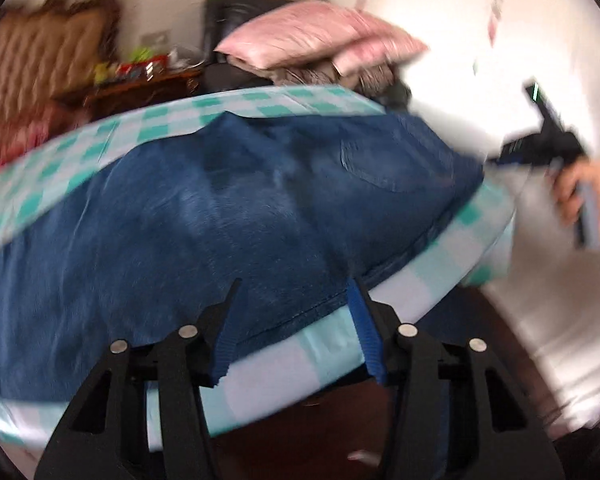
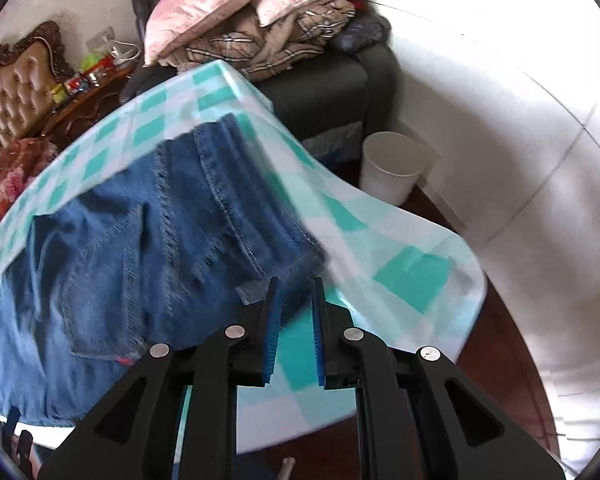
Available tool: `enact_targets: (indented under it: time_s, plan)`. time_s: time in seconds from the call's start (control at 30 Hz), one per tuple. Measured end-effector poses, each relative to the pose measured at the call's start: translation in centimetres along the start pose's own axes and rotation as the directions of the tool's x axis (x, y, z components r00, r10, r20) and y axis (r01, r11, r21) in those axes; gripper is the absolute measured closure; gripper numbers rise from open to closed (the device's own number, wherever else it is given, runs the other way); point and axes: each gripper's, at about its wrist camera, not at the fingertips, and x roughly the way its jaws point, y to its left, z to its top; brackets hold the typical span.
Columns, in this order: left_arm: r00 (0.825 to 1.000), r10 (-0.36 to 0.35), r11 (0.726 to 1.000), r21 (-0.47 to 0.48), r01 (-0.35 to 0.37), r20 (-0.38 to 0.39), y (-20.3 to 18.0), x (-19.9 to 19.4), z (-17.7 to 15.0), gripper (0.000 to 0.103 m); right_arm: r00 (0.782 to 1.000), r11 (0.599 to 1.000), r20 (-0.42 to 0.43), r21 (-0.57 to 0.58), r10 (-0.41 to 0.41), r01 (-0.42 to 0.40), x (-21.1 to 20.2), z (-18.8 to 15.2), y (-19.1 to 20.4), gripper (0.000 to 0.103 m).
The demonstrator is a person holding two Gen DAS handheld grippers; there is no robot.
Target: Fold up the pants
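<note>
Checkered tabletop (image 2: 412,276) is being covered by the jeans (image 1: 220,216), lying flat; left gripper (image 1: 296,300) jaws are being held spread and empty, right gripper (image 2: 294,292) jaws nearly pressed together at the corner, so hems should be pinched squarely before folding.

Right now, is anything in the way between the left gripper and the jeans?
Nothing visible. The left gripper is open right above the near edge of the jeans, which lie on the checked tablecloth.
</note>
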Motion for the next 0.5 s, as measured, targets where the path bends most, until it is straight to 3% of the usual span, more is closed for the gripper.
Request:
enact_targets:
  time_s: [0.07,0.13,0.23,0.3,0.33,0.4,0.5]
  plan:
    - [0.999,0.029,0.997,0.069,-0.027,-0.015,-0.8,1.0,-0.3,0.057,0.998,0.998,0.008,0.002,0.057,-0.057,-1.4,-1.0,-0.1,0.089]
    - [0.998,0.054,0.991,0.124,-0.049,-0.035,-1.5,2.2,-0.4,0.065,0.988,0.988,-0.016,-0.02,0.155,-0.155,-2.1,-1.9,0.7,0.079]
    - [0.997,0.058,0.979,0.199,-0.046,-0.052,-2.4,3.6,0.2,0.077,0.939,0.943,-0.088,0.033,0.333,-0.332,-2.1,-3.1,1.8,0.079]
    - [0.995,0.068,0.96,0.277,-0.047,-0.068,-3.1,4.2,0.2,0.082,0.887,0.899,-0.147,0.097,0.437,-0.427,-1.2,-3.7,2.8,0.079]
    - [0.995,0.071,0.948,0.316,-0.046,-0.07,-3.5,4.3,0.1,0.085,0.87,0.885,-0.165,0.122,0.465,-0.449,-0.8,-4.0,3.2,0.079]
    - [0.995,0.061,0.946,0.323,-0.032,-0.079,-3.8,4.5,0.5,0.102,0.841,0.865,-0.206,0.155,0.501,-0.477,0.2,-4.5,4.4,0.078]
    - [0.996,0.07,0.94,0.336,-0.049,-0.049,-3.8,3.8,1.0,0.102,0.824,0.855,-0.231,0.171,0.518,-0.489,1.0,-4.9,5.7,0.078]
